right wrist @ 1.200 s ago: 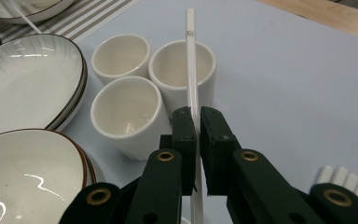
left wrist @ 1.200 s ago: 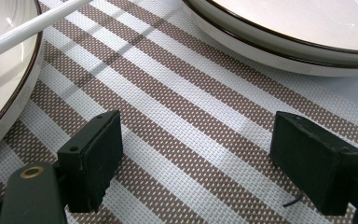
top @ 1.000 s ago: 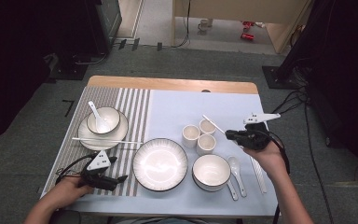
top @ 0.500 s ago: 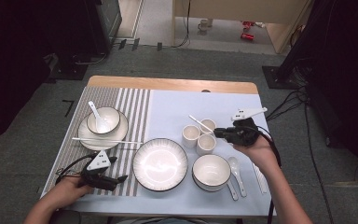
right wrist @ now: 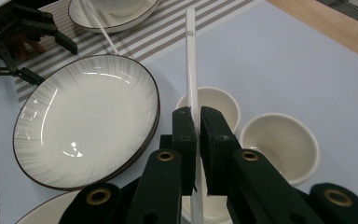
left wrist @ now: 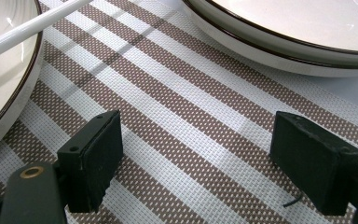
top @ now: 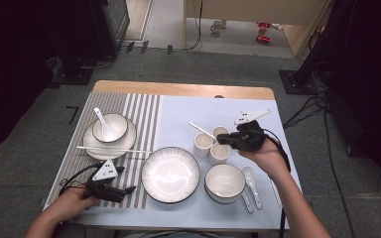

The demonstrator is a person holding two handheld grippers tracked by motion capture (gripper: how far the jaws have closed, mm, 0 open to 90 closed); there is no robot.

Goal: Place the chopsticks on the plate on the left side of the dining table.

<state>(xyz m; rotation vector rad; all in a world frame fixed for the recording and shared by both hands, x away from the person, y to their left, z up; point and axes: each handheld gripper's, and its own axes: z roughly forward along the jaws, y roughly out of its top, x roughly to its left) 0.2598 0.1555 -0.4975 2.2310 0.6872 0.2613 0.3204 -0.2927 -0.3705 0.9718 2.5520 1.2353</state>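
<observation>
Right gripper view showed your right gripper (right wrist: pixel 195 123) with its fingers clamped on a white chopstick (right wrist: pixel 190 60), carried above the small cups (right wrist: pixel 216 105); left fingers apart. Next, you needed to lay it down squarely.

Parted tongs (left wrist: pixel 193 161) over striped placemat (left wrist: pixel 186 107)

On the desk (top: pixel 178 91) a striped mat (top: pixel 144 111) covers the left part. On it, at the far left, a small bowl (top: pixel 110 127) sits in a plate (top: pixel 93 146), a spoon (top: pixel 102 120) resting in the bowl and a chopstick (top: pixel 114 148) lying across the plate's near rim. A large plate (top: pixel 170 174) sits near the desk's middle front. Right of it stands a bowl (top: pixel 224 182), with two spoons (top: pixel 252 184) just beside it. Behind the bowl cluster three cups (top: pixel 220 153). Above them a second chopstick (top: pixel 202 131) is held.
</observation>
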